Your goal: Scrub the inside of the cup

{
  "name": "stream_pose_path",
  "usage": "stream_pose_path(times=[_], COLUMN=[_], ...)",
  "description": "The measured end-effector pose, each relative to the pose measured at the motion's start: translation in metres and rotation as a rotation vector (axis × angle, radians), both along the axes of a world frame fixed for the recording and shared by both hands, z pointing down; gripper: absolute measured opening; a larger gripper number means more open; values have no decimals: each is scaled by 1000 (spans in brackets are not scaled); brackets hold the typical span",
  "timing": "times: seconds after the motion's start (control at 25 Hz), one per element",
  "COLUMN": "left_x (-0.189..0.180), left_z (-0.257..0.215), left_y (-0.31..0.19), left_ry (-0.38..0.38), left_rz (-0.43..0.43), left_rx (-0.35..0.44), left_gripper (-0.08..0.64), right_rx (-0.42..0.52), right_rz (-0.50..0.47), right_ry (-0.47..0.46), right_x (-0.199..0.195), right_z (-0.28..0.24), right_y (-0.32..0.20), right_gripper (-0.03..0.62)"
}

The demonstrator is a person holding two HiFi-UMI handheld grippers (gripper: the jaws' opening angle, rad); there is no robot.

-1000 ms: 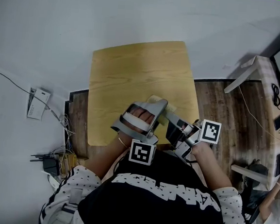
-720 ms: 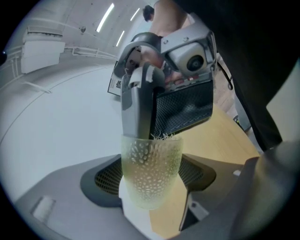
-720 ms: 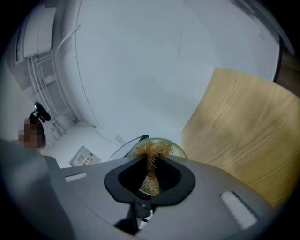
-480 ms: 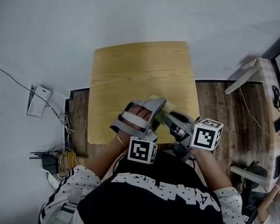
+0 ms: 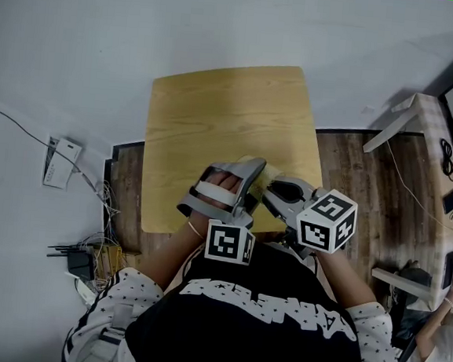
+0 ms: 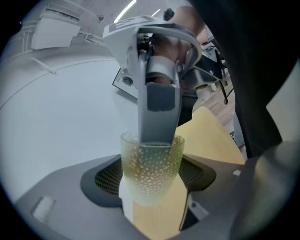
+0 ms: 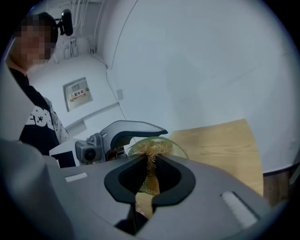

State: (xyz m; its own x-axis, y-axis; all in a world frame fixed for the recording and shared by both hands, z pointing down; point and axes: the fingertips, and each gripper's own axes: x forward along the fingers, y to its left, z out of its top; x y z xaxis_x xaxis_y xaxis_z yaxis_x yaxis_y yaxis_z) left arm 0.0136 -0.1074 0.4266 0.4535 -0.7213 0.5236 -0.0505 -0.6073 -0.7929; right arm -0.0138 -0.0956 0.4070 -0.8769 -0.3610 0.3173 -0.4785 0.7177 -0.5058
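A pale green glass cup (image 6: 151,168) with a dotted pattern is clamped between the jaws of my left gripper (image 6: 152,182), held tilted over the near edge of the wooden table (image 5: 224,113). My right gripper (image 7: 150,180) is shut on a golden wire scrubber (image 7: 151,157), which is pushed into the mouth of the cup (image 7: 165,146). In the left gripper view the right gripper (image 6: 157,108) comes down from above, its grey fingers reaching inside the rim. In the head view the left gripper (image 5: 252,173) and the right gripper (image 5: 277,193) meet at the cup (image 5: 268,174), mostly hidden.
The small table's top is bare wood. Cables and a power adapter (image 5: 81,264) lie on the floor at the left. A white desk (image 5: 417,114) with a monitor stands at the right, and another person's arm (image 5: 448,310) shows at the right edge.
The right gripper has twisted over the cup, its marker cube swinging down and left. The left gripper and the cup have barely moved.
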Motion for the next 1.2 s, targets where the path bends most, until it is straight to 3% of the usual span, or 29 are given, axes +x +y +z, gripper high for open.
stream_pose_path(times=[0.32, 1.2], left_x=[-1, 0], left_z=[5, 12], left_y=[3, 4], left_ry=[12, 95], left_rz=[-10, -39], left_rx=[-55, -178], left_gripper=[368, 368], right_rx=[183, 607], right_rz=[-137, -487], right_ry=[251, 774], right_x=[-5, -7], right_z=[7, 24], right_y=[8, 17], right_gripper=[40, 41])
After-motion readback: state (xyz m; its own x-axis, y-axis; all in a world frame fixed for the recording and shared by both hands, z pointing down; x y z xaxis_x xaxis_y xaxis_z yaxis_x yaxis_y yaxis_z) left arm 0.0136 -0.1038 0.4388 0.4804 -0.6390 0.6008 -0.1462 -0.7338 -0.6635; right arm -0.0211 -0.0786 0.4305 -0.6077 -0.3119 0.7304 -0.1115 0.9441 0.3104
